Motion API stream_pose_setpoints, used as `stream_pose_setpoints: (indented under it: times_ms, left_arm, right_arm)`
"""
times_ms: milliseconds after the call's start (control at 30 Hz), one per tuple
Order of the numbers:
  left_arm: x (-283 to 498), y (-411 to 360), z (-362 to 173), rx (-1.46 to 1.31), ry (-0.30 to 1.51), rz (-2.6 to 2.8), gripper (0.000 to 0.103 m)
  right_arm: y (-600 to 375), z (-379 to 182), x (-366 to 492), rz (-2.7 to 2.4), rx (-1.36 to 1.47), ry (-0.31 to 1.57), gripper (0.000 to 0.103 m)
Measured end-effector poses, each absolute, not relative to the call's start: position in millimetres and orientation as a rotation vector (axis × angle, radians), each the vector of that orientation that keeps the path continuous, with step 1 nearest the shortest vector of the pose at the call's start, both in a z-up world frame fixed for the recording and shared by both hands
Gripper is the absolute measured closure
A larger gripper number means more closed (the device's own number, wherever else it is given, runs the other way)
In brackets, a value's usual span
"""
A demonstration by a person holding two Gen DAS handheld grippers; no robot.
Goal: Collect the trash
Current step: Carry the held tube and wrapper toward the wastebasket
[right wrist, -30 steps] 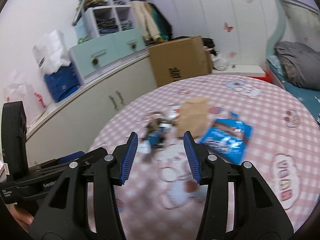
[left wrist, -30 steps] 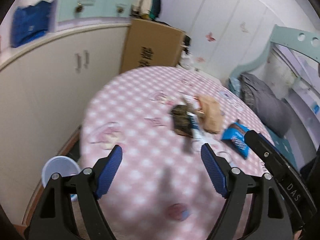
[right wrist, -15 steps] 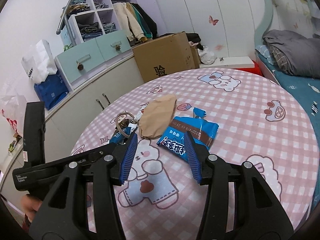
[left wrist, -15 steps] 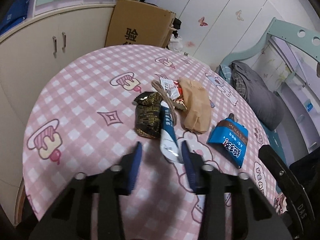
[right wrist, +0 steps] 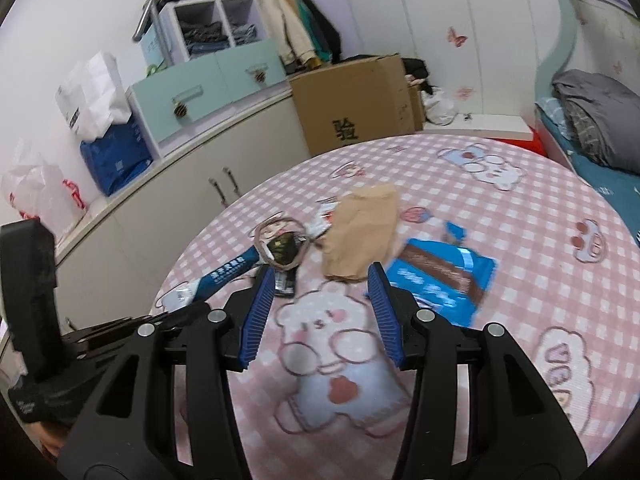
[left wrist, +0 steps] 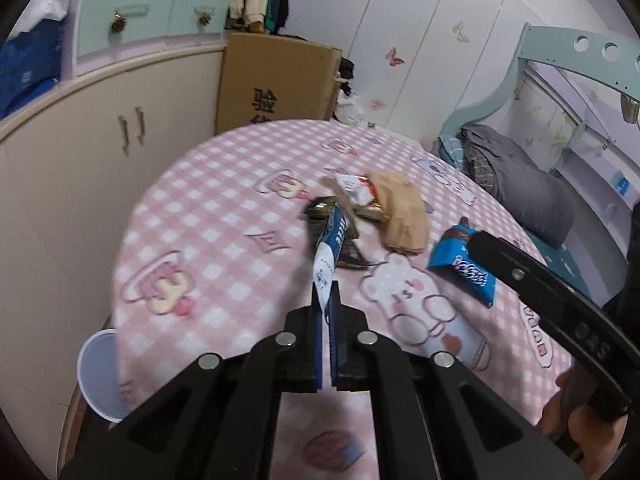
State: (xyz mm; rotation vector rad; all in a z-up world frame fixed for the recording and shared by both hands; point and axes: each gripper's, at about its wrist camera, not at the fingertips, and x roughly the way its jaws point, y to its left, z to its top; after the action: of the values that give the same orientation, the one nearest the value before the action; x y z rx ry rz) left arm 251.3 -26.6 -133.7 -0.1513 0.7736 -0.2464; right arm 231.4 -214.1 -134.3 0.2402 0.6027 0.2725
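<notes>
The black left gripper with blue pads [left wrist: 326,312] is pinched tight on something thin, fingers pointing toward twelve o'clock. The matching right gripper [right wrist: 322,312] hangs with fingers spread wide, the left one at its nine o'clock.

Two black plastic grippers are showing their build: the left gripper [left wrist: 326,320] is carrying thin blue ribbed pads [left wrist: 318,344] on angular arms dotted with round silver screws; the right gripper [right wrist: 322,312] is wearing matching blue ribbed pads [right wrist: 258,316] and silver bolts. White lettering is marking each black handle body, and bare skin is peeking at the grips
</notes>
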Motion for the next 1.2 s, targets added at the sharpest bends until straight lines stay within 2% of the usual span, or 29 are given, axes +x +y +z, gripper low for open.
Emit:
stream_pose_setpoints:
  times_ms: [267, 533, 700, 733, 767, 1200]
  left_arm:
    - [241.4, 19.3, -132.2, -0.18, 0.759, -0.19, 0.101]
    - [248.8, 46.4, -139.3, -0.232, 0.765, -0.162, 0.101]
    - [253.8, 50.2, -143.7, -0.242, 0.77, -0.175, 0.101]
    - [254.2, 50.4, -144.1, -0.244, 0.77, -0.176, 0.101]
    - [254.9, 51.3, -144.3, -0.247, 0.769, -0.178, 0.101]
    - [243.2, 62.8, -131.4, -0.289, 0.721, -0.167, 0.101]
  right_arm:
    - [-161.7, -136.7, 265.8, 0.319, 0.12, 0.671, 0.055]
    - [-107.4, -147.1, 296.4, 0.32, -0.133, 0.721, 0.056]
    - [-95.0, -162.5, 311.4, 0.25, -0.27, 0.76, 0.075]
    - [-98.4, -160.1, 310.7, 0.246, -0.254, 0.745, 0.09]
    - [-102.3, -157.9, 310.6, 0.238, -0.239, 0.736, 0.098]
    - [-144.8, -100.2, 274.0, 0.25, -0.004, 0.558, 0.099]
